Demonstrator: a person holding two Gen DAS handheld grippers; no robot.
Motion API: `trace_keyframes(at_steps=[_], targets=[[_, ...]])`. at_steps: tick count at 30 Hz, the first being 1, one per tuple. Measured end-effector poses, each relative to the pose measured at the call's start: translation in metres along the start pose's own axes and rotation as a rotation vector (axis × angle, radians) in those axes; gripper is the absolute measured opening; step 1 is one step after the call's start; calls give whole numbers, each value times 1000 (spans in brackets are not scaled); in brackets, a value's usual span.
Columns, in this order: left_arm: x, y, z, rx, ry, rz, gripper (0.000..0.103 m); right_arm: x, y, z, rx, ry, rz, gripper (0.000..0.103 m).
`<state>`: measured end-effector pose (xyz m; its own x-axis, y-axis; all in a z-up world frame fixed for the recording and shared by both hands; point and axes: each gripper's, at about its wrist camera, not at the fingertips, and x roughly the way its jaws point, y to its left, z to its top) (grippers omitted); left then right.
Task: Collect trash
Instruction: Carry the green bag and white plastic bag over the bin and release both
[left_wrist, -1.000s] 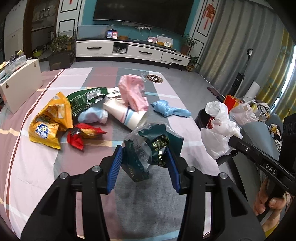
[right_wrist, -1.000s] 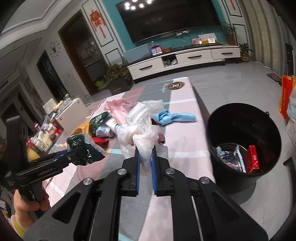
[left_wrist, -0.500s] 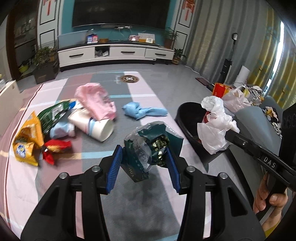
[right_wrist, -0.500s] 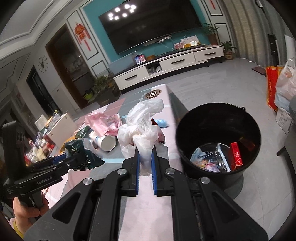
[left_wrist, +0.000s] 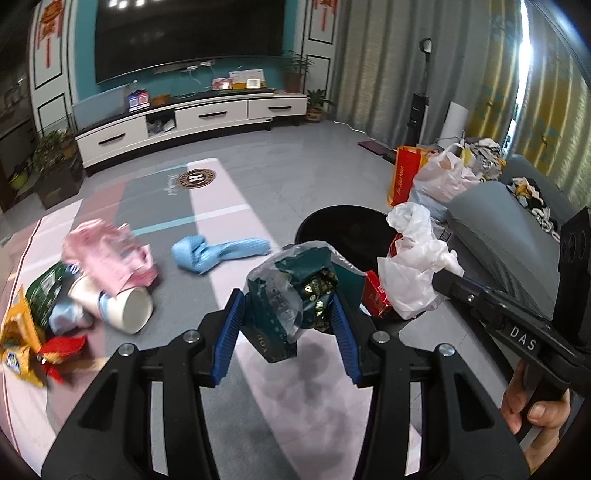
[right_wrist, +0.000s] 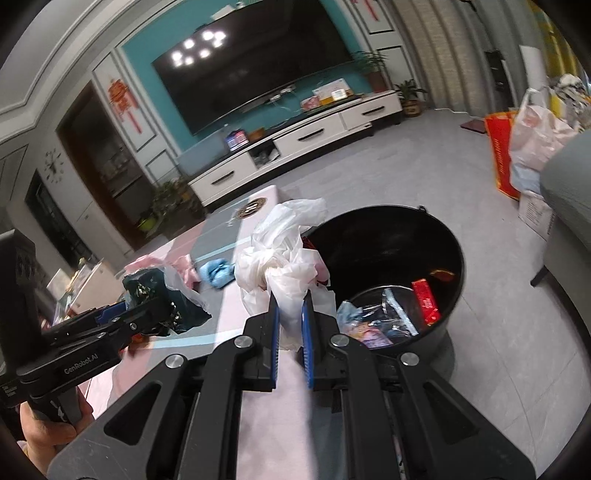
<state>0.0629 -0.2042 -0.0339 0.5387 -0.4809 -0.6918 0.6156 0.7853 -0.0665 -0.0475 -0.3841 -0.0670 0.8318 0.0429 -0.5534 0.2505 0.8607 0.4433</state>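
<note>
Trash: crumpled dark green wrapper (left_wrist: 291, 295) in left fingers (left_wrist: 229, 325) | white plastic bag (right_wrist: 284, 258) pinched in right fingers (right_wrist: 274, 332)

bucket (right_wrist: 448, 236): glossy black plastic | bag (right_wrist: 284, 240): thin white crinkled plastic | cup (left_wrist: 127, 308): paper

Wrappers (right_wrist: 380, 325) in bucket (right_wrist: 456, 254) beside mat (left_wrist: 221, 206)
</note>
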Motion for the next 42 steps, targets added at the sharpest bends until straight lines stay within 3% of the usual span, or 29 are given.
trace_keyframes(at_steps=[9, 20, 23, 25, 28, 37, 42], targets=[[36, -24, 21, 39, 17, -24, 48, 6, -36, -3, 95, -5, -54, 12], [98, -45, 29, 37, 113, -71, 50, 27, -59, -4, 139, 13, -92, 16], [110, -47, 30, 25, 135, -71, 57, 34, -65, -5, 162, 22, -96, 20], [115, -46, 29, 9, 145, -80, 69, 35, -67, -6, 168, 27, -102, 22], [118, -45, 29, 0, 154, -91, 78, 36, -69, -8, 173, 31, -108, 27], [104, -26, 15, -32, 160, -68, 88, 27, -70, -7, 182, 30, -105, 35], [86, -8, -8, -48, 204, -27, 92, 24, -60, -9, 166, 52, -93, 49]])
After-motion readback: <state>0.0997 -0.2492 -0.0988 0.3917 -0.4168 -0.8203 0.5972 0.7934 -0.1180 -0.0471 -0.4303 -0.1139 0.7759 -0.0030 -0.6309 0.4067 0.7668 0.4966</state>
